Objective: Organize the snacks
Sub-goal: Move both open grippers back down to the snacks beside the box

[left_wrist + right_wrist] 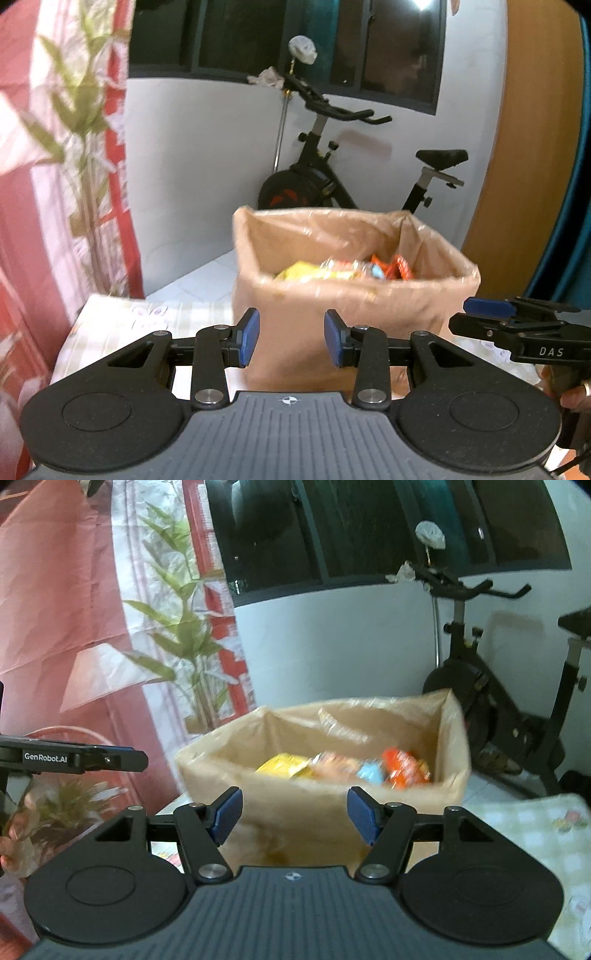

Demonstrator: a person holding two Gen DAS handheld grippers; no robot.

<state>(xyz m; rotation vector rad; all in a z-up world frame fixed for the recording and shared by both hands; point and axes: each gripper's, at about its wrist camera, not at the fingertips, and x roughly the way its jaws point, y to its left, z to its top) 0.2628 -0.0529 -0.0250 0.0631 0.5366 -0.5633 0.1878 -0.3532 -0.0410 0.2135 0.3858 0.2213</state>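
Note:
A brown cardboard box (332,306) lined with clear plastic stands on the table just ahead of both grippers. Inside lie snack packets: a yellow one (303,271), orange ones (399,267) and a small light-blue one (371,771). My left gripper (291,339) is open in front of the box's near wall, with nothing between its blue pads. My right gripper (295,819) is also open and empty, facing the same box (314,812) from the other side. Each gripper shows at the edge of the other's view, side-on.
A checked cloth (535,834) covers the table. An exercise bike (332,177) stands behind the box by the white wall and dark window. A red floral curtain (55,166) hangs on the left. Artificial flowers in a pink basket (62,805) sit left. A person's hand (576,391) holds the right gripper.

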